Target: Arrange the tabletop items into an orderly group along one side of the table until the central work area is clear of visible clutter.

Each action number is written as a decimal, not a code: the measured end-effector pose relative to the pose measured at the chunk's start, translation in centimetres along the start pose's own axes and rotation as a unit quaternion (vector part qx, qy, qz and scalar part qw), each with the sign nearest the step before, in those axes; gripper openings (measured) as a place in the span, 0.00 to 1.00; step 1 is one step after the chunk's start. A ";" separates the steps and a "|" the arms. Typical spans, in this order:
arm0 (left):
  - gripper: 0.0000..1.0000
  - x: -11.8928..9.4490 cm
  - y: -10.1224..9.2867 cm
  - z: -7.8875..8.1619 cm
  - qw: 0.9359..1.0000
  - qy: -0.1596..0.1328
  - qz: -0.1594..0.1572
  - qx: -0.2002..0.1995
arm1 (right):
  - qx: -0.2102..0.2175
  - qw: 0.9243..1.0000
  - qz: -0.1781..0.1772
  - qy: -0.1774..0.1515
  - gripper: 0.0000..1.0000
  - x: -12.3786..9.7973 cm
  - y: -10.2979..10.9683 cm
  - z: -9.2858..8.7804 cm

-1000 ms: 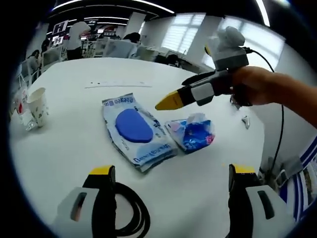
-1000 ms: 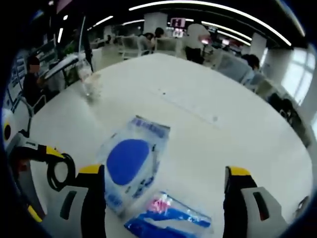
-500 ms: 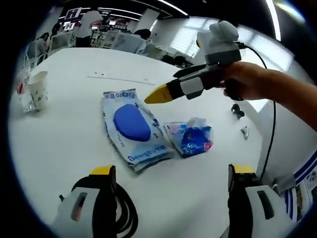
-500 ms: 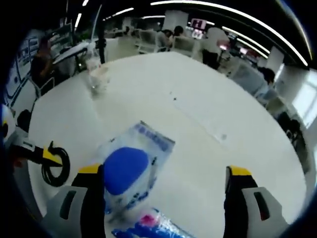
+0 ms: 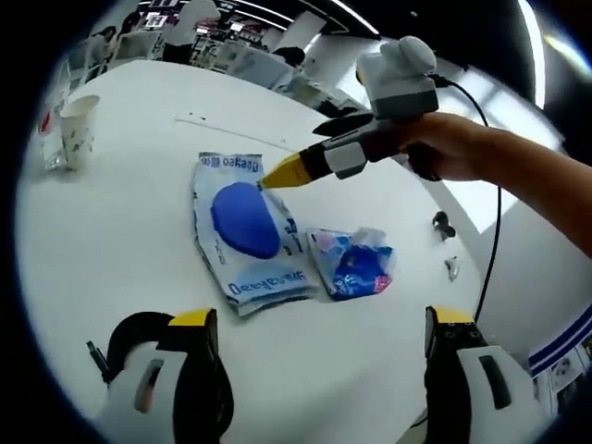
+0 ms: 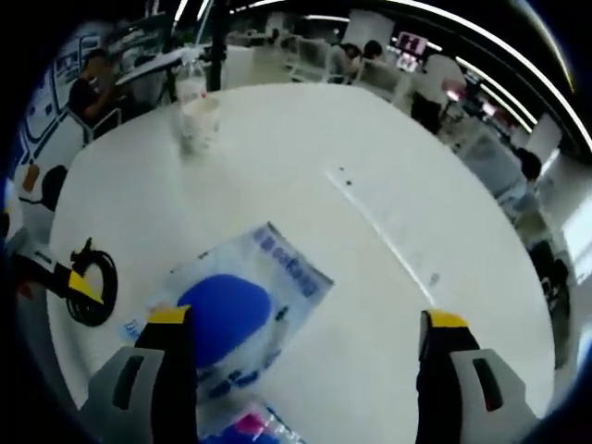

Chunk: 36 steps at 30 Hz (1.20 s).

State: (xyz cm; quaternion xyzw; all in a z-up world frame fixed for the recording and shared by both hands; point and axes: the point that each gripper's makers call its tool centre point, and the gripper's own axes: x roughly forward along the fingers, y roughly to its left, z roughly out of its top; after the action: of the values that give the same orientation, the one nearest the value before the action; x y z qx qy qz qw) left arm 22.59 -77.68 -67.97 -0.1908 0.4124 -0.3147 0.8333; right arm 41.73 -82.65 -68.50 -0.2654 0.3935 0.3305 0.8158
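Observation:
A wet-wipes pack (image 5: 242,233) with a blue oval lid lies flat mid-table, and a smaller crumpled blue tissue pack (image 5: 356,264) rests just right of it. My right gripper (image 5: 296,154), held by a hand, reaches in from the right, its yellow fingertip (image 5: 280,173) hovering over the pack's far end. In the right gripper view the wipes pack (image 6: 242,310) sits just ahead of the open right gripper (image 6: 305,324), close to its left jaw, with the tissue pack (image 6: 248,425) at the bottom. My left gripper (image 5: 322,326) is open and holds nothing, short of both packs.
A black cable coil (image 5: 129,338) lies by my left jaw, also seen as cable coil (image 6: 92,287) beside the left gripper (image 6: 57,274). A paper cup (image 5: 80,129) and a bottle (image 6: 191,85) stand at the table's far edge. Small dark items (image 5: 444,227) lie near the right edge.
The right gripper has travelled left, from above the tissue pack to the far end of the wipes pack. Both cameras shifted; in the right gripper view the packs have slid lower.

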 end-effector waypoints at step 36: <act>0.86 1.5 0.7 1.5 0.990 -0.023 0.006 -0.141 | -0.082 0.985 0.145 0.043 0.56 5.8 1.5 2.7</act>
State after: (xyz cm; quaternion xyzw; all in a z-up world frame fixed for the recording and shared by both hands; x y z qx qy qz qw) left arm 24.70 -78.11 -68.32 -0.3107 0.4349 -0.2437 0.8093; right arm 44.61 -77.83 -72.04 -0.2855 0.4338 0.4644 0.7174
